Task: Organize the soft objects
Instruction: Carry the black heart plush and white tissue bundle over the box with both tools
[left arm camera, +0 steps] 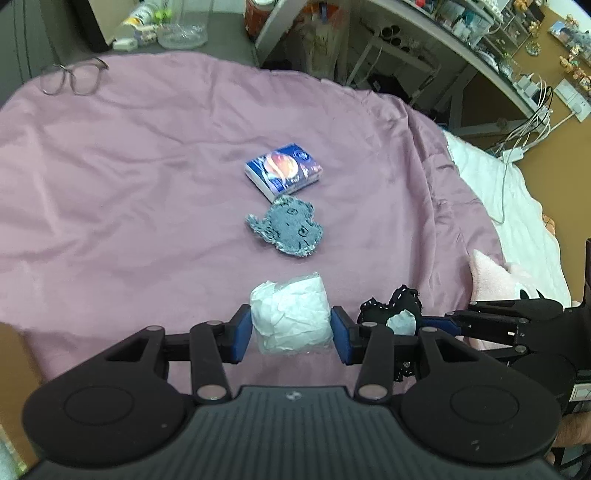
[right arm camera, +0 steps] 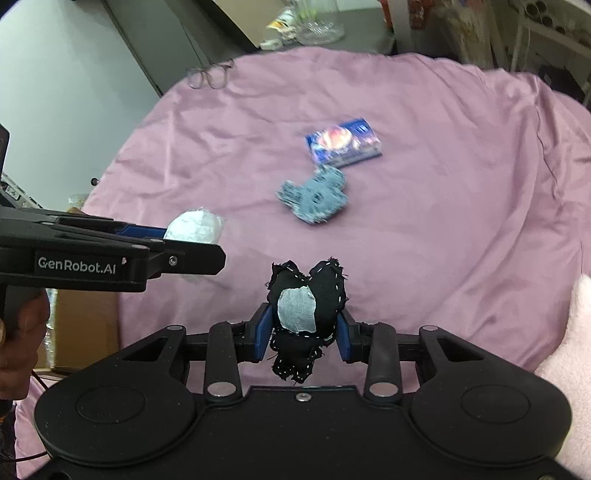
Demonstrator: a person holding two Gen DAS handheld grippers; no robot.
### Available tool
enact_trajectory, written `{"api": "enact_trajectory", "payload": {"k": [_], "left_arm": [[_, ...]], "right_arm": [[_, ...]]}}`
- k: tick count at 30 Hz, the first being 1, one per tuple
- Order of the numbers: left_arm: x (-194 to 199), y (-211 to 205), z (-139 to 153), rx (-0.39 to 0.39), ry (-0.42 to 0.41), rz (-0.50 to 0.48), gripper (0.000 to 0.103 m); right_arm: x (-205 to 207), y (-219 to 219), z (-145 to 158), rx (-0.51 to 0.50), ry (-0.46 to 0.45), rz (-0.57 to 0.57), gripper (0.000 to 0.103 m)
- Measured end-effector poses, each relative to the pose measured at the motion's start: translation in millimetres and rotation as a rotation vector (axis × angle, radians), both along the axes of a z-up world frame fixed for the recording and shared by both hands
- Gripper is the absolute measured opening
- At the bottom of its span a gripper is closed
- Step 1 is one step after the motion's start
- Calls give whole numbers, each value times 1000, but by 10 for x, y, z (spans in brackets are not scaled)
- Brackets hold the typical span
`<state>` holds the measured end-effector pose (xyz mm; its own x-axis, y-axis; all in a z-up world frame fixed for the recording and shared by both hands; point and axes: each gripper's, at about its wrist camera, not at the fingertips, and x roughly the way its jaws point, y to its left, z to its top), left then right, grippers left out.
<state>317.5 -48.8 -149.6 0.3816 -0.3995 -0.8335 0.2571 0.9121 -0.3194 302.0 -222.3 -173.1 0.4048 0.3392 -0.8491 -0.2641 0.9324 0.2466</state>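
My left gripper (left arm camera: pixel 291 332) is shut on a white crumpled soft bundle (left arm camera: pixel 291 317), held above the pink sheet (left arm camera: pixel 129 184); the bundle also shows in the right wrist view (right arm camera: pixel 195 225). My right gripper (right arm camera: pixel 303 332) is shut on a black stitched soft toy (right arm camera: pixel 314 288) with a grey patch, also seen in the left wrist view (left arm camera: pixel 395 310). A grey-blue fuzzy cloth toy (left arm camera: pixel 286 227) lies mid-sheet, with a blue tissue pack (left arm camera: pixel 282 171) just beyond it; the right wrist view shows both, the toy (right arm camera: pixel 316 197) and the pack (right arm camera: pixel 343 142).
Glasses (left arm camera: pixel 72 77) lie at the sheet's far left edge. A glass dish (left arm camera: pixel 183 31) and clutter stand on the grey surface beyond. A pink plush (left arm camera: pixel 491 273) and white bedding (left arm camera: pixel 509 199) lie to the right. Shelves (left arm camera: pixel 461 44) and cables stand at far right.
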Motion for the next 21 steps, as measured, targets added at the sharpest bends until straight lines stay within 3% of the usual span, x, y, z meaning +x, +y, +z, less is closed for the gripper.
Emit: {"api": "enact_trajectory", "payload": {"k": [21], "left_arm": [[-753,873,569,-17,-124,123,45]], "right_arm": [[-433,939,451,20,-111,122,36]]}}
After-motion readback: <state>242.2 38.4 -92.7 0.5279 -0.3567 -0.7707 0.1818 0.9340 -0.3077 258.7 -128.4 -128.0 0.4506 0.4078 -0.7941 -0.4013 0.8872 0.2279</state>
